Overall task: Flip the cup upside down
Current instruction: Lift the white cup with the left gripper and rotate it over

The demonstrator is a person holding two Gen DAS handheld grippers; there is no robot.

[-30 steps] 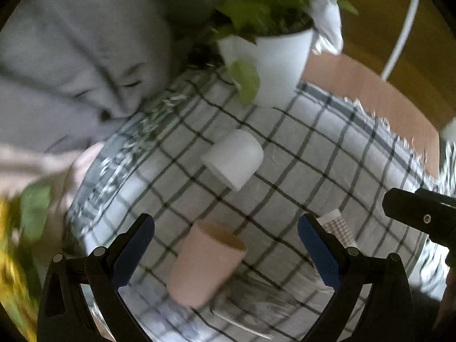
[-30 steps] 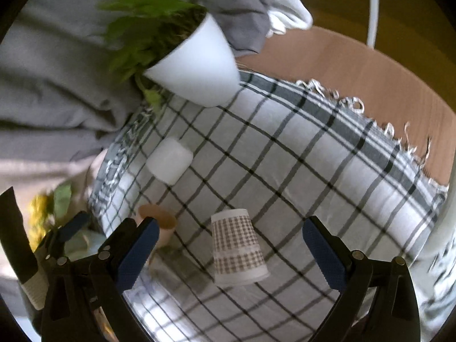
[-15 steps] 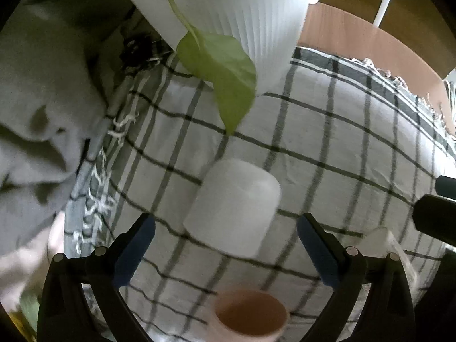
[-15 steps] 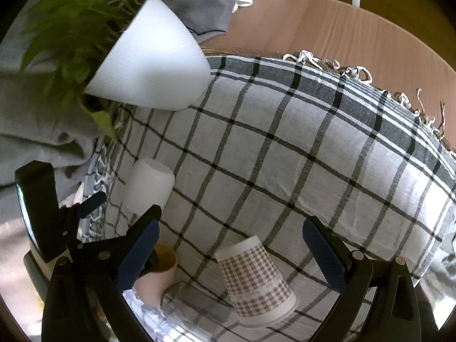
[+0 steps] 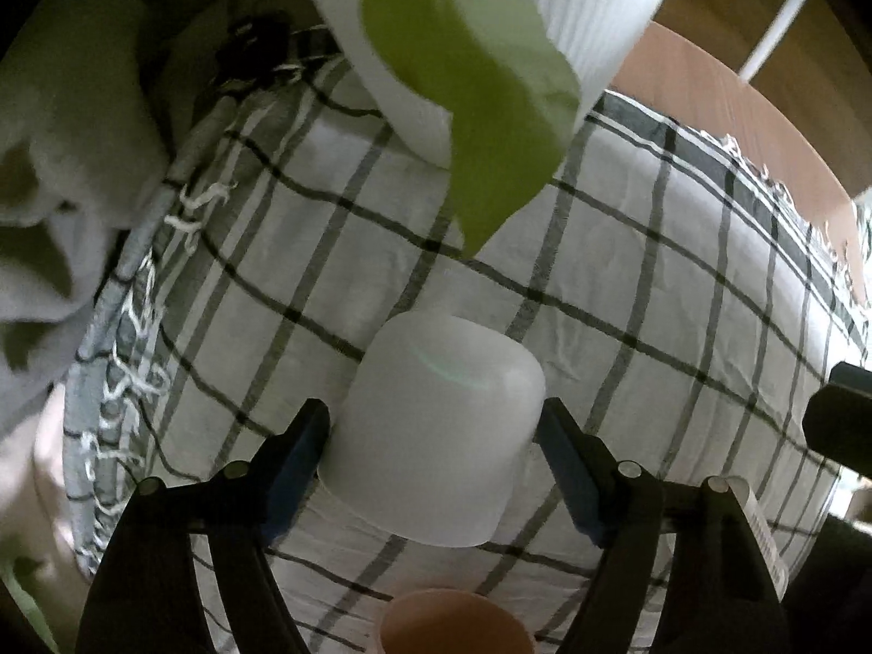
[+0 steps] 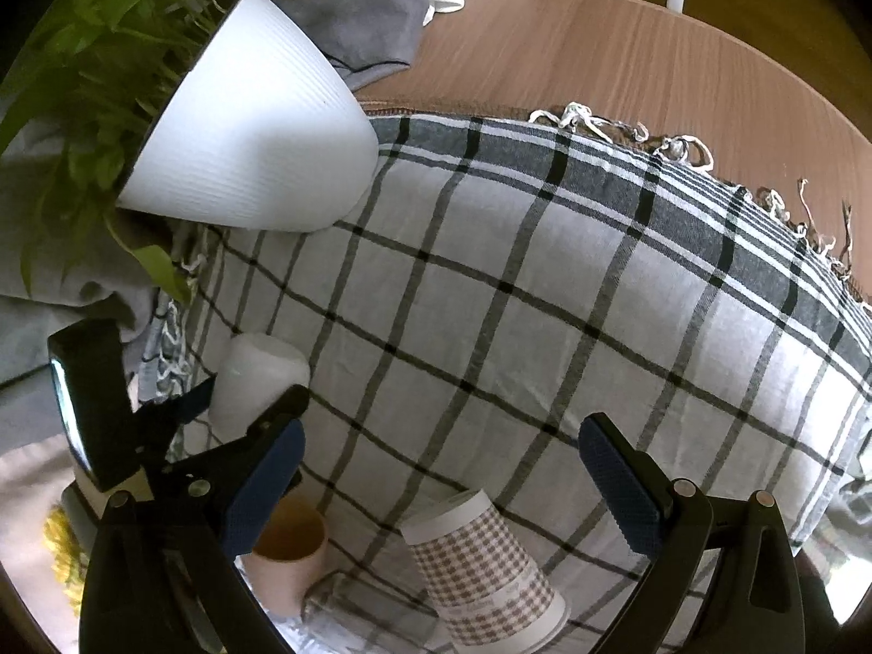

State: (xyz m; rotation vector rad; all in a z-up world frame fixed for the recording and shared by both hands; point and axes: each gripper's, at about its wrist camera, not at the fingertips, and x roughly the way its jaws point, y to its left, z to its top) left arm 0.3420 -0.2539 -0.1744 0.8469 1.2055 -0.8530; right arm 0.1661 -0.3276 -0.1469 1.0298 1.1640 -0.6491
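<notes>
A white cup point(image 5: 436, 425) stands upside down on the checked cloth point(image 5: 627, 272). My left gripper point(image 5: 433, 436) has closed in around it, with both blue pads against its sides. The cup also shows in the right wrist view point(image 6: 256, 381), with the left gripper point(image 6: 240, 392) on it. A pink cup point(image 5: 452, 624) stands upright just in front of it, and shows in the right wrist view too point(image 6: 286, 556). A brown checked paper cup point(image 6: 485, 561) stands upside down below my right gripper point(image 6: 441, 463), which is open and empty above the cloth.
A white ribbed plant pot point(image 6: 250, 136) with green leaves stands at the back left of the cloth, and one leaf point(image 5: 479, 125) hangs above the white cup. Grey fabric point(image 5: 60, 163) lies to the left. The wooden table point(image 6: 627, 54) shows beyond the cloth's fringe.
My left gripper has moved forward past the pink cup and closed from wide open onto the white cup. My right gripper has shifted forward, so the checked cup sits lower in its view.
</notes>
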